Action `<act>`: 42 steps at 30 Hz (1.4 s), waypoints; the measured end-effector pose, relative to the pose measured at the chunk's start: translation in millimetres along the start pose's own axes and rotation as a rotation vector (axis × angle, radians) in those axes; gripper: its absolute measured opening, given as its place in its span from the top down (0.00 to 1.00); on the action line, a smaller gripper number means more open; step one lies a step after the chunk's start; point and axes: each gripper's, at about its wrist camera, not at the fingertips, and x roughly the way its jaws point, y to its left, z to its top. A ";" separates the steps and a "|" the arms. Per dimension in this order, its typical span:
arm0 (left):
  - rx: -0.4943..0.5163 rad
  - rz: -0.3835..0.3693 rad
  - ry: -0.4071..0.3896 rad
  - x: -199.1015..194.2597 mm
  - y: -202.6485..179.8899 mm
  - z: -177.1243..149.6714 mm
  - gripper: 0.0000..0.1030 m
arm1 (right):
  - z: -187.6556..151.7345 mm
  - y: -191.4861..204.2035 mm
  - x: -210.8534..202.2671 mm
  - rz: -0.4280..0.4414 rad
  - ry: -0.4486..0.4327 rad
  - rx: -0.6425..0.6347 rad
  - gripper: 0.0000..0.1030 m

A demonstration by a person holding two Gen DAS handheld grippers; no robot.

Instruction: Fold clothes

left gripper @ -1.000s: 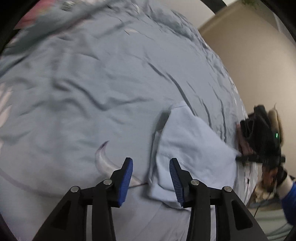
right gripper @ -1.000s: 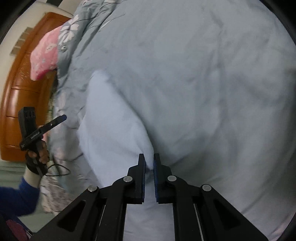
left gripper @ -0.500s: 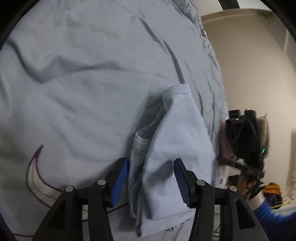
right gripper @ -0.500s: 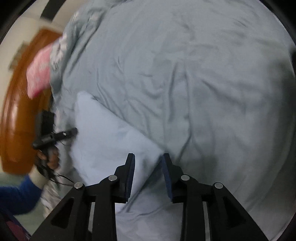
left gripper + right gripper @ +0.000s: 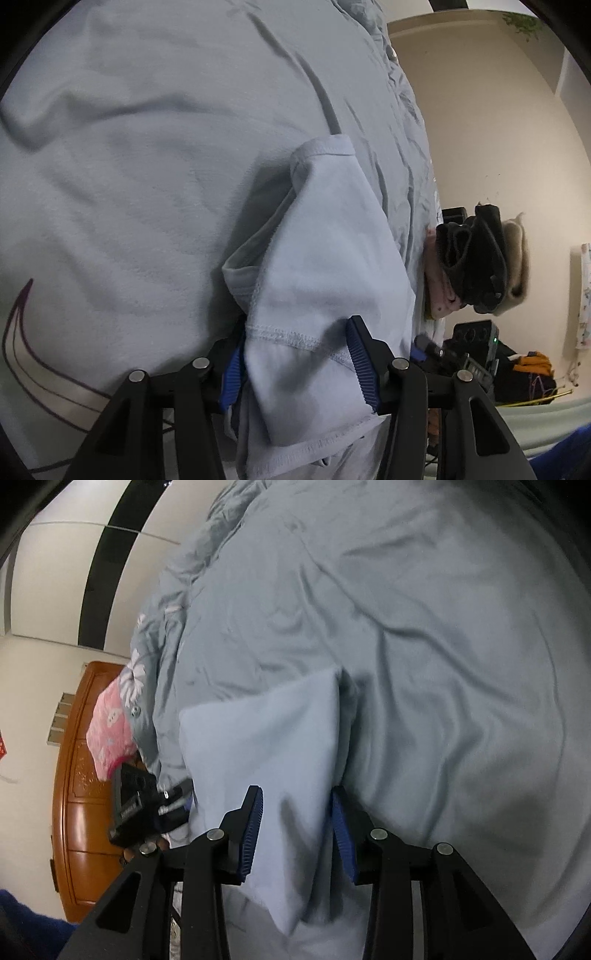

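A pale blue folded garment [image 5: 325,273] lies on the grey-blue bed sheet [image 5: 147,147]. My left gripper [image 5: 299,365] is open, its blue pads on either side of the garment's stitched hem end. In the right wrist view the same garment [image 5: 266,746] lies as a smooth folded slab. My right gripper [image 5: 297,834] is open and straddles the garment's near end. The left gripper's body [image 5: 136,808] shows at the garment's far left side.
The bed sheet [image 5: 443,664] is wrinkled and fills most of both views. A floral duvet and a pink pillow [image 5: 109,734] lie by the wooden headboard [image 5: 77,812]. A beige wall [image 5: 498,147] and dark clutter [image 5: 524,373] stand past the bed's edge.
My right gripper has opened from shut, letting go of the garment. My left gripper has moved forward, so the garment's hem now sits between its open fingers.
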 end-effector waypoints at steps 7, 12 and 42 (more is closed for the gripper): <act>-0.026 -0.020 -0.036 -3.2 4.2 -4.6 0.47 | 0.6 -17.1 5.4 0.043 0.020 0.083 0.62; -0.030 -0.041 -0.047 -2.7 1.6 -5.4 0.52 | -11.5 -6.1 13.7 0.082 0.056 0.069 0.62; -0.098 0.005 -0.248 -89.2 5.0 -79.6 0.88 | -9.8 108.3 -6.5 0.126 0.129 -0.216 0.94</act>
